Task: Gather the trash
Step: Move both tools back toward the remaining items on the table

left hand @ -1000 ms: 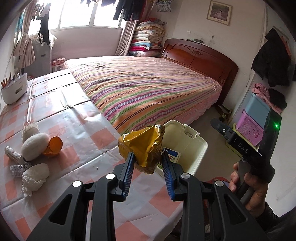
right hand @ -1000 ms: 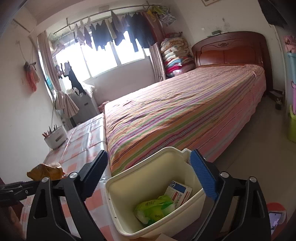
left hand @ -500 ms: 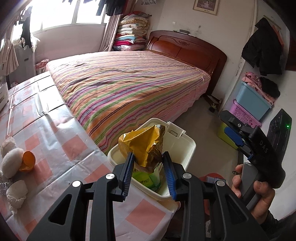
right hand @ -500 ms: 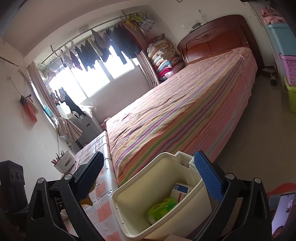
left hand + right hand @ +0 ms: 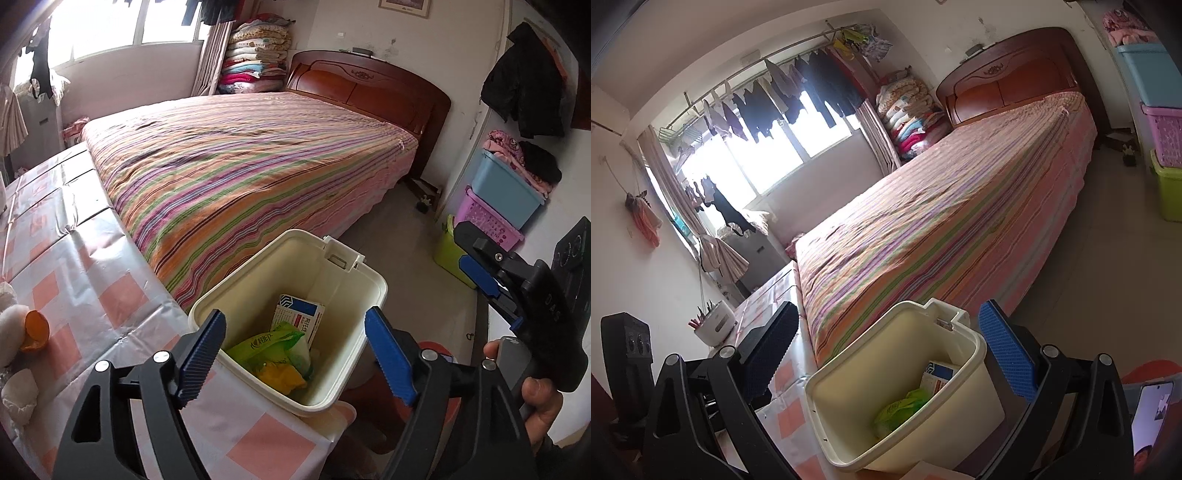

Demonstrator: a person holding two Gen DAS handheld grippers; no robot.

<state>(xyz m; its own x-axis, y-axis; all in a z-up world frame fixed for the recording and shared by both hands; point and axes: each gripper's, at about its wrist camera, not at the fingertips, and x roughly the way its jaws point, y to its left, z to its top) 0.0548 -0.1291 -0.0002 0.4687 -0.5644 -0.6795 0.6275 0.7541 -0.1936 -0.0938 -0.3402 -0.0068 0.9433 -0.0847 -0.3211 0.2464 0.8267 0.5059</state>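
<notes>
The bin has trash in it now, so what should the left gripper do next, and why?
Probably swing left, back over the table. The left gripper is open and holds nothing above the bin, while an orange cup and white crumpled wads lie on the tablecloth, uncollected.

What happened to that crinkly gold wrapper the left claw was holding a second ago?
The left gripper swung over the bin, opened and dropped the gold wrapper inside, onto the green packet. The right gripper stayed open; box unmoved.
</notes>
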